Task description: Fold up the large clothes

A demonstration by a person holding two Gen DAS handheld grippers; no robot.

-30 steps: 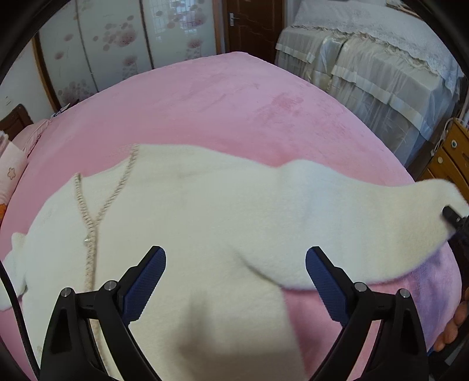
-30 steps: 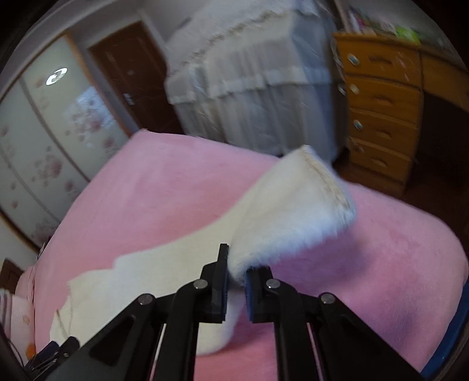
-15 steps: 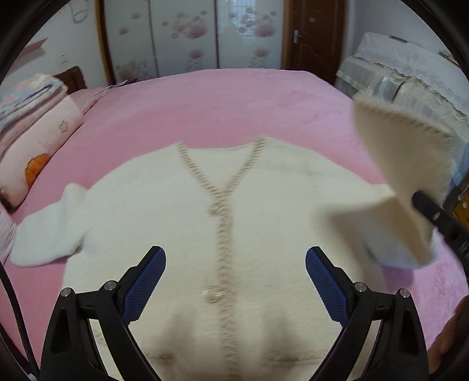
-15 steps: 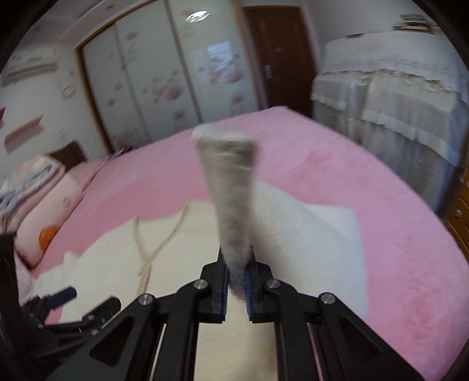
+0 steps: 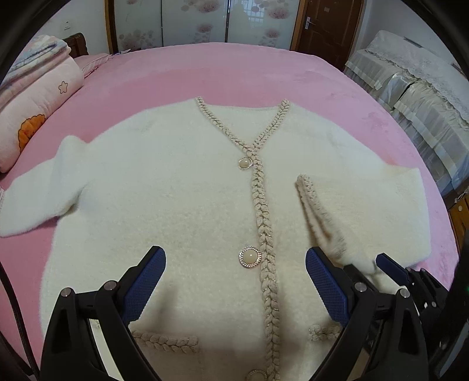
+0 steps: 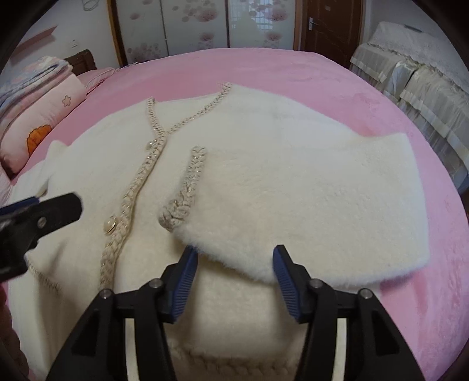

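A fluffy white cardigan [image 5: 176, 190] with braided trim and pearl buttons lies face up on the pink bed [image 5: 234, 67]. Its right sleeve [image 6: 307, 205] is folded across the chest, cuff near the button band. The other sleeve [image 5: 38, 199] stretches out to the left. My right gripper [image 6: 236, 255] hovers at the folded sleeve's near edge. Its jaws are opening, with the sleeve's edge lying loose between them and the pads off it. My left gripper [image 5: 234, 258] is open just above the lower front, straddling a button, with nothing held.
Folded pink quilts [image 5: 35, 96] are stacked at the bed's left side. A cloth-covered piece of furniture [image 5: 410, 88] stands to the right, with wooden drawers [image 5: 460, 214] beside it. Floral wardrobe doors [image 5: 205, 20] and a brown door [image 5: 328, 26] are behind.
My right gripper carried the sleeve from the right over onto the chest, then its jaws parted and let it go. My left gripper shifted to above the button band.
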